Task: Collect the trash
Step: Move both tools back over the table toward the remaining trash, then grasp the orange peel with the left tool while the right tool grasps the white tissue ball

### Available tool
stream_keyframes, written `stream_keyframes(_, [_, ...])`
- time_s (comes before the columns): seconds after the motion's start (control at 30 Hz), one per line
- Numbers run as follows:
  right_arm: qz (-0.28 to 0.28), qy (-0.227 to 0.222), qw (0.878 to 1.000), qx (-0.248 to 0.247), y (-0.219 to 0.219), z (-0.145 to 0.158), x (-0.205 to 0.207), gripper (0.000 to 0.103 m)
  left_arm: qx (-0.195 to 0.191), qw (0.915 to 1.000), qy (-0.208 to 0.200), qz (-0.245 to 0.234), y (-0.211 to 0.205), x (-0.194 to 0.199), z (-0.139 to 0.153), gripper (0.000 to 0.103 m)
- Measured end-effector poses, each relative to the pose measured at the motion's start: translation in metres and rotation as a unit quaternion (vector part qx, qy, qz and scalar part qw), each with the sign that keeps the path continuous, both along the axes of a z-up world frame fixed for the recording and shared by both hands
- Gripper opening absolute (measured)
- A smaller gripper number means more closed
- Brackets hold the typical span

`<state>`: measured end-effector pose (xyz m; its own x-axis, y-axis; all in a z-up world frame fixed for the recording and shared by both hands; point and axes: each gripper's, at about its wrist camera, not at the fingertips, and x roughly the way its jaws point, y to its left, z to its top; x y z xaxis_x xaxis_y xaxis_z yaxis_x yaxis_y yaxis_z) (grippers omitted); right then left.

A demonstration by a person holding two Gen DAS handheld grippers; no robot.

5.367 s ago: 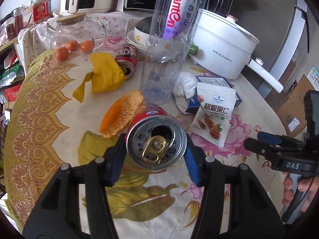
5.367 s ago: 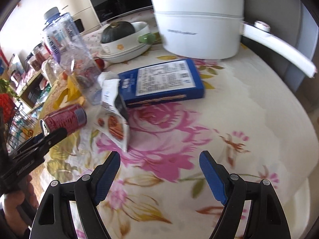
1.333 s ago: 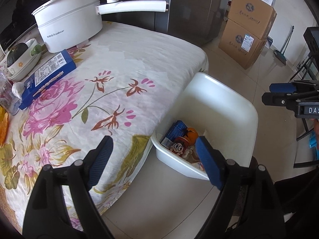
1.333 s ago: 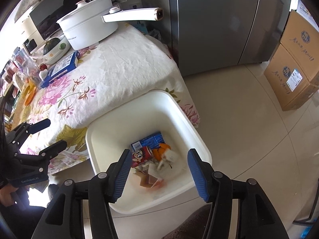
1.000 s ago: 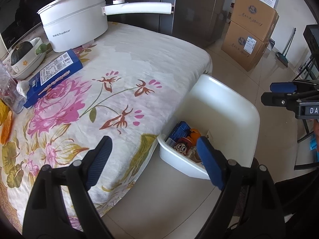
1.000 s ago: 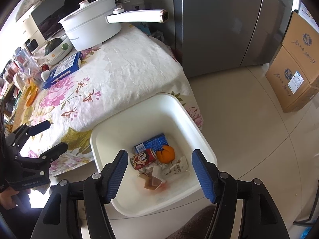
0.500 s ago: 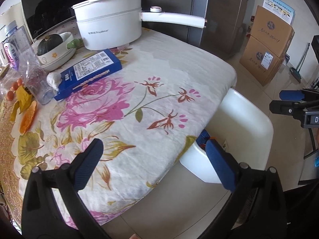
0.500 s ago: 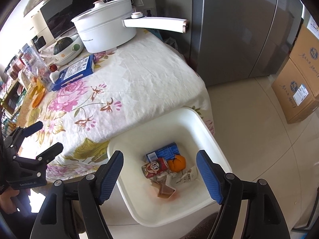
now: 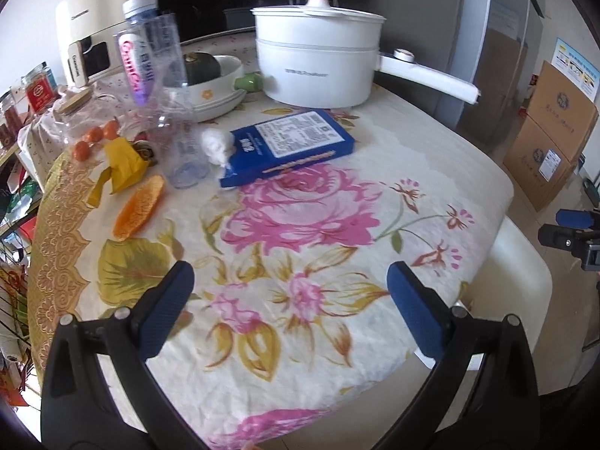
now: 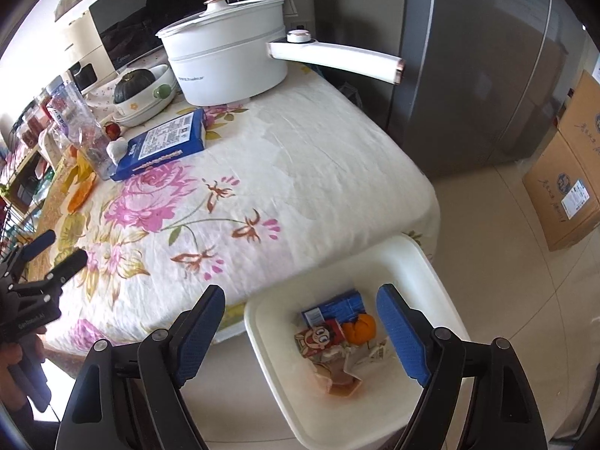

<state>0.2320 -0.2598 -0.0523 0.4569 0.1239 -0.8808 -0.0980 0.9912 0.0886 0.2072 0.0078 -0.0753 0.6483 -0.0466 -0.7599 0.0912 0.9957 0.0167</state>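
White bin (image 10: 442, 273): one can (image 10: 318, 337), one blue carton (image 10: 333, 309), one orange peel (image 10: 360, 328).

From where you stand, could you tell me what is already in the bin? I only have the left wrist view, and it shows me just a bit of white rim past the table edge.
Observer: The white bin holds a red cartoon can, a blue carton, an orange peel and some torn wrappers.
Operator: Thank you. Is the right gripper carrying anything?
Observer: No, the right gripper hangs over the bin with its jaws apart and nothing between them; they have just been opening.
Operator: What stands behind the pot's handle?
Observer: A grey refrigerator, beside the table.
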Motion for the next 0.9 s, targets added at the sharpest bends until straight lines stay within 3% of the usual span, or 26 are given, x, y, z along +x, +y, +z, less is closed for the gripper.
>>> stream_keyframes(0.17, [0.012, -0.008, 1.0, -0.001, 0.028, -0.001, 0.016, 0.085, -0.001, 0.9987, 0.012, 0.05, 0.063, 0.02, -0.012, 0.102])
stream_keyframes(0.27, [0.027, -0.017, 0.999, -0.006, 0.046, -0.003, 0.027, 0.085, -0.016, 0.9987, 0.028, 0.04, 0.098, 0.036, -0.025, 0.102])
stream_keyframes(0.5, [0.072, -0.032, 0.997, 0.004, 0.096, -0.017, 0.061, 0.085, 0.009, 0.9989, 0.041, 0.022, 0.145, 0.066, -0.046, 0.101])
stream_keyframes(0.6, [0.094, -0.043, 0.995, -0.007, 0.121, -0.023, 0.079, 0.085, -0.004, 0.9987, 0.048, 0.017, 0.156, 0.078, -0.052, 0.091])
stream_keyframes(0.8, [0.137, -0.069, 0.988, 0.024, 0.176, -0.028, 0.111, 0.085, -0.031, 0.9979, 0.057, 0.004, 0.165, 0.095, -0.071, 0.064])
stream_keyframes(0.9, [0.165, -0.084, 0.982, 0.037, 0.208, -0.031, 0.123, 0.085, -0.038, 0.9986, 0.037, 0.003, 0.168, 0.094, -0.07, 0.049])
